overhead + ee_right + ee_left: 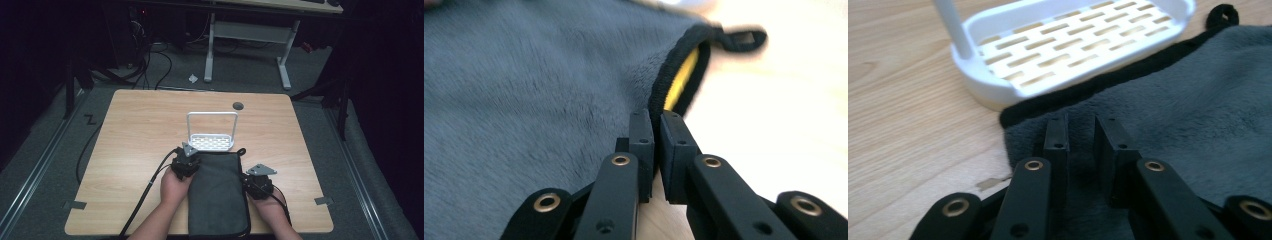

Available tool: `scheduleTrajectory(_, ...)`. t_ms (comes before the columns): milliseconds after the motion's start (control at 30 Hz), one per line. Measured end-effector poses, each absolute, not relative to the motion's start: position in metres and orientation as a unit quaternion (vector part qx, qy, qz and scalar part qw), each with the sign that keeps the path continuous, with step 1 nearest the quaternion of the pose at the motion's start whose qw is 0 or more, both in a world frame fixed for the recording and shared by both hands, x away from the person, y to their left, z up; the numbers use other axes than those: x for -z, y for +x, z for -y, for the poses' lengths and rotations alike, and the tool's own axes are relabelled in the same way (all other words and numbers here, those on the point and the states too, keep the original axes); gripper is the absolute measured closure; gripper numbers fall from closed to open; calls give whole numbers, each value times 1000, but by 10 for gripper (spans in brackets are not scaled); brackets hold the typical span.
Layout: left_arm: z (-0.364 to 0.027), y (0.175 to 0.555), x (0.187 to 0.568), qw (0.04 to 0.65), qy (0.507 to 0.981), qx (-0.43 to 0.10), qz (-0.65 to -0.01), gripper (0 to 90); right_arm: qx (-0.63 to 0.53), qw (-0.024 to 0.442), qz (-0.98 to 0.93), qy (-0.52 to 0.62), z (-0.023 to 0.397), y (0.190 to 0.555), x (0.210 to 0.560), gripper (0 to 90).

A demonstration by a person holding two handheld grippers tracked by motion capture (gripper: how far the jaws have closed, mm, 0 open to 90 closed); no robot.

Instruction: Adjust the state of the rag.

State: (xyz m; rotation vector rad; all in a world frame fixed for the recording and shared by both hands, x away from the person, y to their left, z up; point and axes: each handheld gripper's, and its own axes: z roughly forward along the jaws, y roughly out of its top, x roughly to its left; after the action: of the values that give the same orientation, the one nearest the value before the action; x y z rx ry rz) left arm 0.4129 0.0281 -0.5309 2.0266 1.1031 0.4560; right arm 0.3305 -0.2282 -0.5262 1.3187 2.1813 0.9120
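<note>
Towel (pixel 218 195) near end cut off | left gripper (pixel 1081 131) fingers apart | right gripper (pixel 656 125) seemingly pinching hem

Both forearms come in from the near edge, each hand wrapped around a gripper. The left gripper (pixel 184 165) sits farther forward, its jaws a small gap apart and pointing down and away in its own view. The right gripper (pixel 257 182) lies lower and to the right, jaws drawn almost together with only a thin slit between them.
</note>
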Motion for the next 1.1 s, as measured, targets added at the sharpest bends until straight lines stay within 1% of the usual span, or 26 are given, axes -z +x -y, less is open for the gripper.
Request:
scheduleTrajectory(67, -30, 413, 530, 391, 792, -169, -438, 743, -330, 215, -783, 480, 229, 331, 526, 813)
scheduleTrajectory(133, -31, 409, 526, 402, 791, -164, -432, 679, -330, 227, -784, 473, 229, 329, 526, 724)
scheduleTrajectory(167, -32, 406, 523, 407, 790, -163, -428, 671, -332, 229, -783, 473, 229, 329, 525, 706)
scheduleTrajectory(233, -36, 398, 520, 423, 788, -145, -424, 657, -341, 238, -775, 476, 230, 329, 522, 683)
scheduleTrajectory(333, -44, 382, 518, 438, 787, -115, -418, 641, -355, 256, -766, 470, 230, 327, 513, 696)
scheduleTrajectory(400, -49, 370, 519, 443, 789, -87, -417, 641, -367, 263, -768, 455, 225, 326, 509, 763)
scheduleTrajectory(467, -51, 361, 522, 444, 792, -81, -411, 652, -364, 252, -776, 449, 220, 330, 509, 808)
scheduleTrajectory(500, -50, 358, 525, 432, 801, -84, -406, 664, -360, 244, -780, 450, 217, 334, 511, 819)
scheduleTrajectory(567, -49, 357, 530, 410, 814, -98, -399, 700, -334, 244, -790, 452, 212, 342, 520, 820)
scheduleTrajectory(633, -50, 358, 531, 414, 811, -95, -402, 716, -324, 228, -791, 467, 213, 351, 526, 820)
scheduleTrajectory(700, -52, 357, 531, 413, 813, -93, -399, 729, -326, 222, -791, 467, 215, 353, 526, 819)
scheduleTrajectory(800, -56, 353, 530, 410, 819, -91, -391, 733, -326, 212, -797, 462, 213, 348, 525, 817)
scheduleTrajectory(967, -69, 340, 530, 414, 822, -68, -385, 733, -331, 190, -810, 445, 211, 330, 523, 801)
scheduleTrajectory(1100, -80, 327, 531, 421, 822, -58, -379, 732, -338, 183, -817, 431, 209, 317, 524, 791)
